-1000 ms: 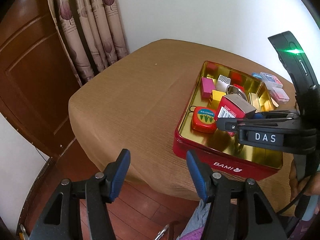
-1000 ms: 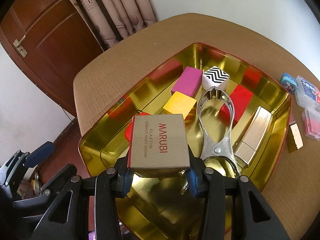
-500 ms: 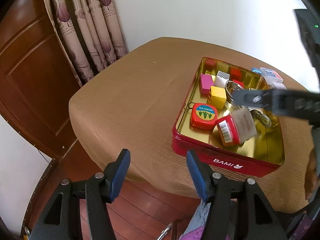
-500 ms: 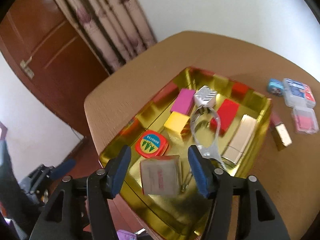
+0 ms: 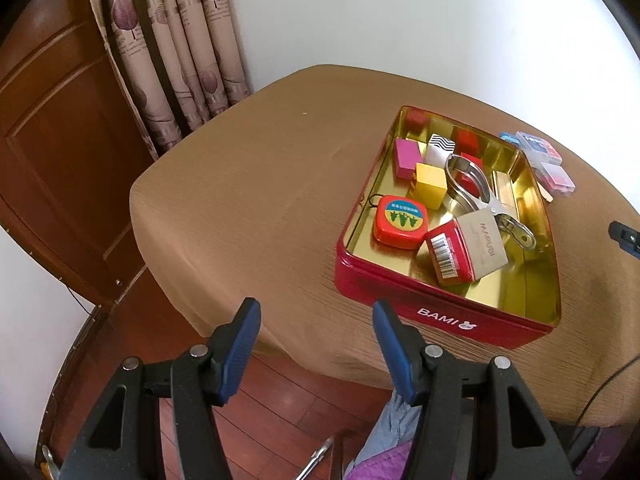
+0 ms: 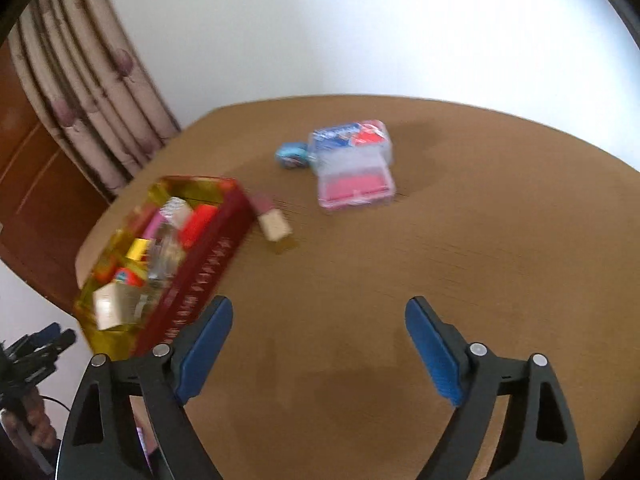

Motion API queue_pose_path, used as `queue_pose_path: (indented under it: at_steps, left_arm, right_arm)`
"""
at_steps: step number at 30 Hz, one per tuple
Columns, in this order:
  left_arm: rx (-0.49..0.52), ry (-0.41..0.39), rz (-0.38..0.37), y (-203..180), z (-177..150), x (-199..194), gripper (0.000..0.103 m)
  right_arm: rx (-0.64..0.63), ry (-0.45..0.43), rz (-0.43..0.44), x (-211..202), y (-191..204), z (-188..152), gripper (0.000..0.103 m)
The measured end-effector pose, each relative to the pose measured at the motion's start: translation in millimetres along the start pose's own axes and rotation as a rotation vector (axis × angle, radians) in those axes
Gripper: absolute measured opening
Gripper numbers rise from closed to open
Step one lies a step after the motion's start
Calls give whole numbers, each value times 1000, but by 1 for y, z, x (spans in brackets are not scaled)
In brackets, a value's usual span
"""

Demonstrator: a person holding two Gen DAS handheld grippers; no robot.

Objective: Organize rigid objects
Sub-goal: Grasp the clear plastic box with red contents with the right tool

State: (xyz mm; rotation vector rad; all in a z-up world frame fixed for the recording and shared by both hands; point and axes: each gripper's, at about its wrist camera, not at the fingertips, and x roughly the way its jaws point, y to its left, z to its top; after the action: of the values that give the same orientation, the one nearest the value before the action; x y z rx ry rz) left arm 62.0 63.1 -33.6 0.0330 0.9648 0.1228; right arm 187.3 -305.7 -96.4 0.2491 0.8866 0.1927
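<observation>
Left wrist view gives us the sharper look: our left gripper (image 5: pixel 316 344) hangs off the near edge of the table (image 5: pixel 256 184), its blue fingers (image 5: pixel 240 344) parted with nothing between them. On the brown table sits the red tin (image 5: pixel 400 300) with its gold inside. In it we see a pink block (image 5: pixel 406 158), a zigzag-patterned cube (image 5: pixel 440 148), a yellow cube (image 5: pixel 431 185), a red tape measure (image 5: pixel 400 222), metal pliers (image 5: pixel 476 188) and a tan and red carton (image 5: pixel 466 250) lying tilted on its side near the front wall of the tin. Beyond the far right corner of the tin lie two clear plastic cases (image 5: pixel 548 160).

From the right wrist view, which is blurred, our right gripper (image 6: pixel 320 350) hangs over bare table to the right of the tin (image 6: pixel 208 264). Its fingers (image 6: pixel 208 344) are spreading wider, and nothing is between them. The carton (image 6: pixel 114 308) shows inside the tin at its near end. Out on the table we see a small tan block (image 6: pixel 274 226) just beside the tin's far corner, a clear case with pink contents (image 6: pixel 356 186), a clear case with a blue and red label (image 6: pixel 352 140) touching it behind, and a small blue thing (image 6: pixel 292 155) beside that one.
</observation>
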Motion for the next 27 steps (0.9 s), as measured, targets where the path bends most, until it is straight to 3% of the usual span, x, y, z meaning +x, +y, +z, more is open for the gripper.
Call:
queue_pose_path:
  at_steps: [4, 7, 10, 12, 16, 19, 21, 24, 25, 27]
  left_arm:
    - [31, -6, 18, -7, -1, 0, 60]
    - [38, 1, 17, -10, -1, 2, 60]
    - [43, 6, 17, -11, -1, 4, 60]
    - [46, 8, 16, -11, 0, 5, 60]
    - [49, 18, 11, -11, 0, 8, 60]
    - [44, 33, 3, -9, 0, 12, 60]
    - [35, 45, -1, -6, 1, 14, 60]
    - [26, 57, -10, -5, 0, 16, 60]
    - [26, 57, -9, -5, 0, 17, 60]
    - [31, 56, 2, -5, 0, 17, 60]
  right_arm:
    - [-54, -5, -62, 19, -10, 25, 87]
    - [2, 22, -53, 39, -11, 49, 88]
    - [-6, 25, -109, 58, -5, 70, 93]
    - [-8, 47, -100, 74, -2, 81, 94]
    - [-84, 81, -200, 101, 6, 94, 97]
    - [-77, 129, -170, 121, 3, 99, 97]
    - [-92, 133, -196, 130, 3, 102, 97]
    - [-81, 204, -214, 147, -3, 100, 86]
    - [-99, 177, -219, 144, -1, 99, 74]
    - [-101, 167, -225, 138, -2, 98, 68]
